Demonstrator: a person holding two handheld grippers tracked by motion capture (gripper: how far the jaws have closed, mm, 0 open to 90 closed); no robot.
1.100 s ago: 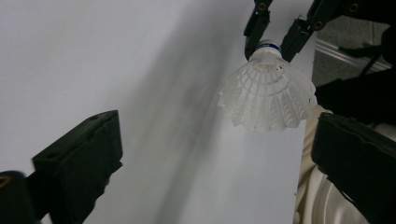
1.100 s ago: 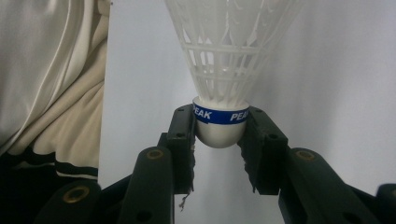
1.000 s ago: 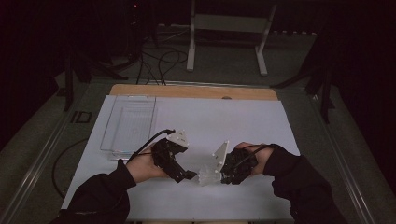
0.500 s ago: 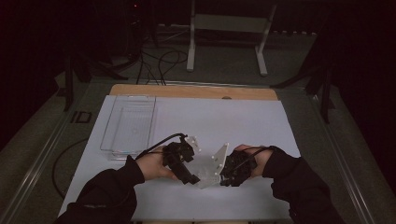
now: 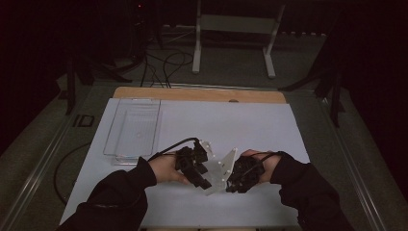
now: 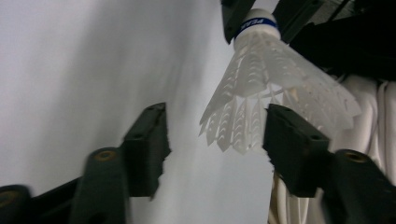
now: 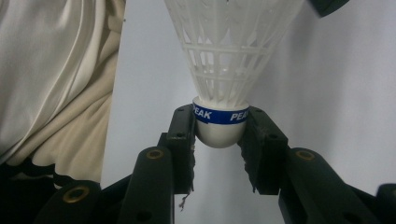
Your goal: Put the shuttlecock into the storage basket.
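Right gripper — near edge of the table, held in the person's right hand; its two black jaws are clamped on the rounded white cork of a shuttlecock, pressing on either side just at the blue band printed "PEAK". The white plastic skirt flares away from the jaws, off the white table surface.

Left gripper — just beside the right one, held in the left hand; jaws stand apart, with the skirt's open rim between them in the left gripper view. The right-hand jaw lies at the skirt's edge; whether it touches cannot be told. The other jaw is clear of it.

Shuttlecock, in the left gripper view — cork end away from that camera, pinched between the other gripper's black jaws.

Pale folded cloth — seen beside the shuttlecock in both gripper views.

White sheet — covers the table top.

Clear plastic tray — on the sheet, far left, well apart from both grippers.

Wooden strip — along the table's far edge.

White frame stand and dark cables — on the floor beyond the table.
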